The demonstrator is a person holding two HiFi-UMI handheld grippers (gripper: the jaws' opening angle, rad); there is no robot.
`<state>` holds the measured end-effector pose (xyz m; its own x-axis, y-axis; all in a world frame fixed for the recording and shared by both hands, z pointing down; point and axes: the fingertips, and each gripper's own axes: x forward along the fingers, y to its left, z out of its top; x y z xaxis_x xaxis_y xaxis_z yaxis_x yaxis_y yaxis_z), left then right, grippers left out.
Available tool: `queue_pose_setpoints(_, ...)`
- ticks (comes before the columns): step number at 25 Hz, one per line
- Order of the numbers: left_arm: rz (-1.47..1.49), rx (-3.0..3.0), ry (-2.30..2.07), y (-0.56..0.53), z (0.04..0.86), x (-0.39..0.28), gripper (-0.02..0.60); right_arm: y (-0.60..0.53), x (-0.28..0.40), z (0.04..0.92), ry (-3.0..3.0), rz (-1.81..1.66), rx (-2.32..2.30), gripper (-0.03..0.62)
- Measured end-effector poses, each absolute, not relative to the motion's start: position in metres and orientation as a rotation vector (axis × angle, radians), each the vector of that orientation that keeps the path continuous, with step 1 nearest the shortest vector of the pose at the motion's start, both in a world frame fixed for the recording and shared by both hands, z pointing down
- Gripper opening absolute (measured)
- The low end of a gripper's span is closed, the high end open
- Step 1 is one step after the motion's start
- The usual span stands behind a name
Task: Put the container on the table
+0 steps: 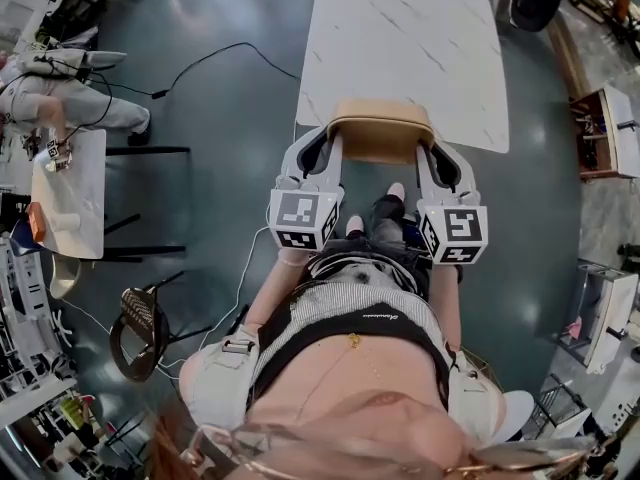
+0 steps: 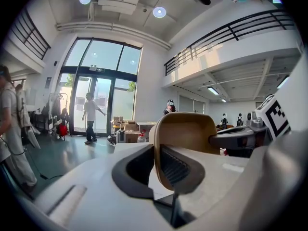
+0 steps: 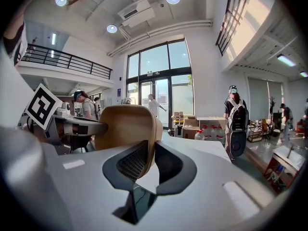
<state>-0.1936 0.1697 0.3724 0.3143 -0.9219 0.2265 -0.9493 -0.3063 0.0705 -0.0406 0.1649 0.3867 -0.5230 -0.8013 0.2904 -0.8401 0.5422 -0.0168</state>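
While the left tool (image 1: 322, 150) and right tool (image 1: 441, 164) clamp its side walls, the tan container (image 1: 380, 133) hangs between them. The white surface (image 1: 400, 48) lies just beyond.

The tan, round-cornered plastic container (image 1: 380, 133) is held level, its left wall pinched by the left gripper (image 1: 333, 146) and its right wall by the right gripper (image 1: 430, 150). It overlaps the near edge of the white marbled table (image 1: 400, 48); whether it touches is unclear.

Table (image 1: 400, 48) edge partly behind container (image 1: 380, 133)
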Motion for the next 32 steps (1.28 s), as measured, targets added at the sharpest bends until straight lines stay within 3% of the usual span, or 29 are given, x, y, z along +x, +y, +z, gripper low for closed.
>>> queue_pose_setpoints(32,0.267,2.289,-1.802,0.022,0.38,-0.089,0.037,0.0,0.061,0.393,-2.591,0.24,1.237,0.071)
